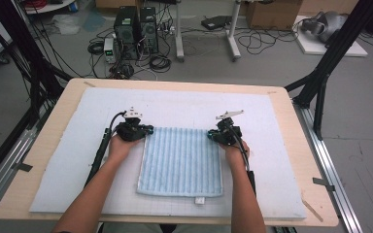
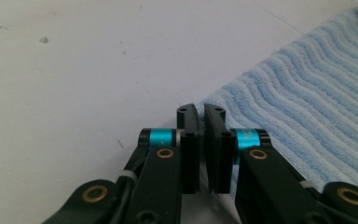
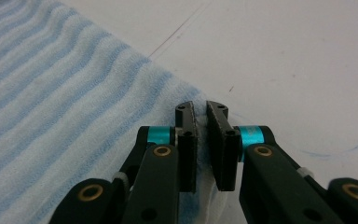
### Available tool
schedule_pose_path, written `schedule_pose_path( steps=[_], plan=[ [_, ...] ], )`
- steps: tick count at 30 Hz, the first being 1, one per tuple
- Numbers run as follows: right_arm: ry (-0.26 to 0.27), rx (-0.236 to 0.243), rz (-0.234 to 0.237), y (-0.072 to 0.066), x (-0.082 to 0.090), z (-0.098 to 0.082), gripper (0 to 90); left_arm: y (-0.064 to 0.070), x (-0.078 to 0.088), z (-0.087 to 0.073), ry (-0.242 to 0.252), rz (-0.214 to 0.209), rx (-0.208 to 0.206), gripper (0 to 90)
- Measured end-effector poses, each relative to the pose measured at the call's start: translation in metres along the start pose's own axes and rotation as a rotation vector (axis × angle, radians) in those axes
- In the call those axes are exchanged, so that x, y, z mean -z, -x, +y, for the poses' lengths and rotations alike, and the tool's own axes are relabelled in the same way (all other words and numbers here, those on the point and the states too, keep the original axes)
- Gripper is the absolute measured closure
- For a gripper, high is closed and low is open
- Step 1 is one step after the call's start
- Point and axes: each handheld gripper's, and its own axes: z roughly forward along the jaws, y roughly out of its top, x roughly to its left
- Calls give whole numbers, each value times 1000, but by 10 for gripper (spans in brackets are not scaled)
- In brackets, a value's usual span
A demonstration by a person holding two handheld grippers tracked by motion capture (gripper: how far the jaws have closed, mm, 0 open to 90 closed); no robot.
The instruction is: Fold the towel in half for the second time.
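A light blue ribbed towel (image 1: 182, 160) lies flat on the white mat (image 1: 184, 104), with a small white tag (image 1: 200, 200) at its near edge. My left gripper (image 1: 148, 131) sits at the towel's far left corner, and its jaws are shut on the towel's edge. In the left gripper view, the left gripper (image 2: 201, 109) pinches the corner of the towel (image 2: 307, 93). My right gripper (image 1: 211, 135) is at the far right corner. The right gripper view has the right gripper (image 3: 200, 108) shut, with a fold of the towel (image 3: 51, 93) bunched between its pads.
The mat covers most of the wooden table (image 1: 48, 136). Black frame posts (image 1: 320, 87) stand at the table's far corners. Beyond the table, computer towers (image 1: 136, 29) and cables lie on the floor. Bare mat lies all round the towel.
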Motion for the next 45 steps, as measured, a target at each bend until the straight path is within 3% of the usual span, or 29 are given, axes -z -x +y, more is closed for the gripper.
schedule_pose_path(
  steps=[3,6,9,12,16,24,34,36,41,43,45],
  plan=[
    [39,25,-28,-2,2,3,834,-9,5,-1,53,-48,106,850],
    [99,33,-49,-2,8,5,835,-12,13,3,132,-85,173,851],
    [151,17,-43,-1,15,7,835,-9,22,9,187,-91,171,851],
    [177,19,-33,-2,23,7,833,-6,28,11,193,-112,162,850],
    [198,17,-19,-6,34,5,829,-2,37,8,224,-145,187,850],
    [224,43,25,-18,52,-4,827,13,52,3,220,-173,147,849],
    [243,80,73,-36,73,-17,825,29,69,-10,240,-224,139,847],
    [222,105,61,-39,74,-23,826,34,71,-14,242,-229,126,846],
    [234,92,66,-43,80,-36,830,42,76,-22,245,-253,118,846],
    [246,84,72,-44,83,-41,830,44,79,-24,229,-245,88,845],
    [247,93,71,-46,86,-45,830,46,82,-28,247,-254,94,845]
  ],
)
